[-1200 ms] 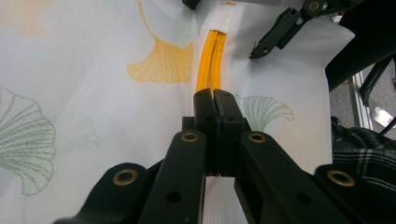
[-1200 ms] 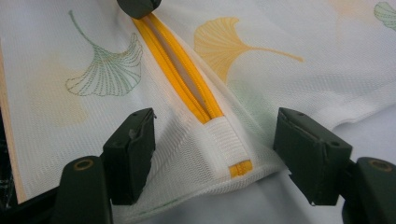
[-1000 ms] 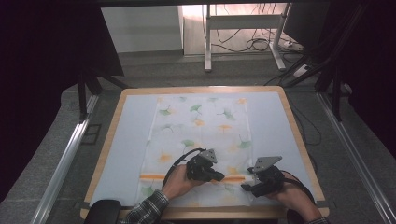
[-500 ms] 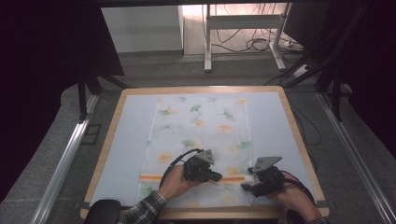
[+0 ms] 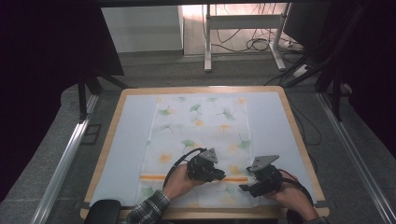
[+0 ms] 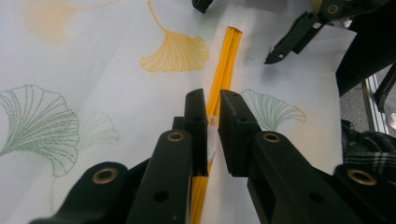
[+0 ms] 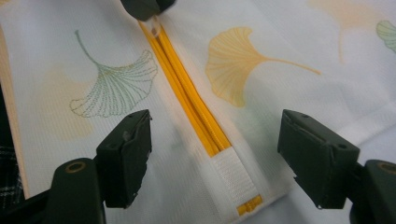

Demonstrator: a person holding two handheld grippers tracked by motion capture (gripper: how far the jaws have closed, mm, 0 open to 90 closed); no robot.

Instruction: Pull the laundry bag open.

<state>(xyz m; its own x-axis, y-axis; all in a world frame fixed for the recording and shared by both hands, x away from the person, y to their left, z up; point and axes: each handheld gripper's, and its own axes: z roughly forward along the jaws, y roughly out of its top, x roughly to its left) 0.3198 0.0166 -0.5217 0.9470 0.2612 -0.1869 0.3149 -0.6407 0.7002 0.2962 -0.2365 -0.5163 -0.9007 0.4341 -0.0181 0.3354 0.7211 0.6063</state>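
I am working on a white cloth bag [image 5: 201, 140] with green and yellow leaf pictures on it. It lies flat on the table [image 5: 289, 121], and its near end is close to me. A yellow zipper [image 5: 236, 178] runs across the bag near that end, and I will tell where things are from this zipper.

My left gripper [image 5: 219, 176] sits right on the zipper, about at its middle. In the left gripper view, its jaws are almost together, with a thin gap between them. A small pale bit sits in that gap, right on the zipper line. It looks like the zipper pull [image 6: 211, 145], but I cannot tell if my jaws are pinching it. These jaws have just been opening a little.

My right gripper [image 5: 246, 188] is at the right end of the zipper, a bit on my side of it. Its jaws are wide apart. In the right gripper view, one jaw is on each side of the zipper [image 7: 189, 100], just above the cloth. The white end tab [image 7: 232, 179] of the zipper lies between them. These jaws have just been opening a bit more too, and they are not squeezing anything.

My two grippers are near each other along the zipper.
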